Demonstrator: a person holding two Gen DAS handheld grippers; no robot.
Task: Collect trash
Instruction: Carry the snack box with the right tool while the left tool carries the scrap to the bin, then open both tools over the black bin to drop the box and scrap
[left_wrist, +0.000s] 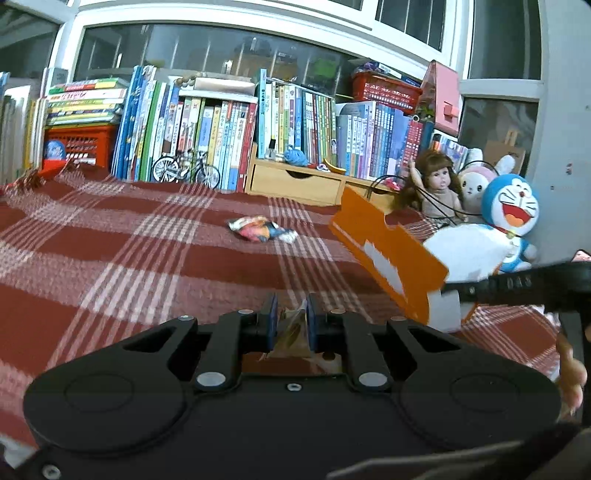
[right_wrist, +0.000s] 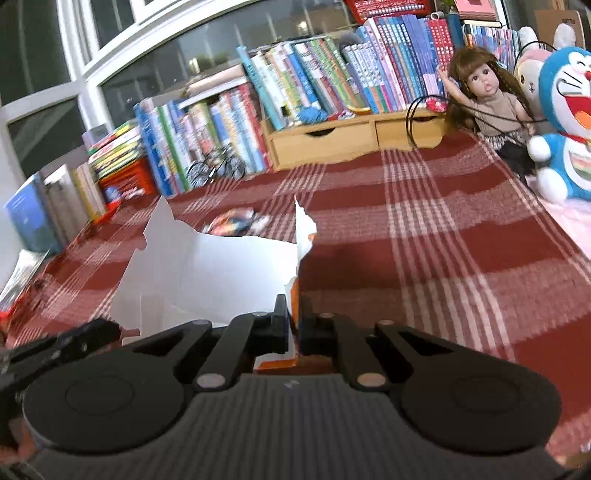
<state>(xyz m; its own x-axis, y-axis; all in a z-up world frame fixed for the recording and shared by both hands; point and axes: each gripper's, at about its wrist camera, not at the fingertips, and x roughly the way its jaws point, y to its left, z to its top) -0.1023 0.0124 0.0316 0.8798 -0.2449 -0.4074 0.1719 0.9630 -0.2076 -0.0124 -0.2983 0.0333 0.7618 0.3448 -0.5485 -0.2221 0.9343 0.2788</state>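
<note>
torn carton (right_wrist: 207, 273): apparently empty | wooden drawers (right_wrist: 354, 138): contents hidden

dim indoor light, fisheye-warped, blurred edges

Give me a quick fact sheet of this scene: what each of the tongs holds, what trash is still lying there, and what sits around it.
surface: red plaid blanket
left tongs: shut on a small clear wrapper
right tongs: shut on a torn orange-and-white carton
trash still lying: crumpled colourful snack wrapper
backdrop: row of books, wooden drawer unit, model bicycle
toys at right: doll, Doraemon plush
</note>
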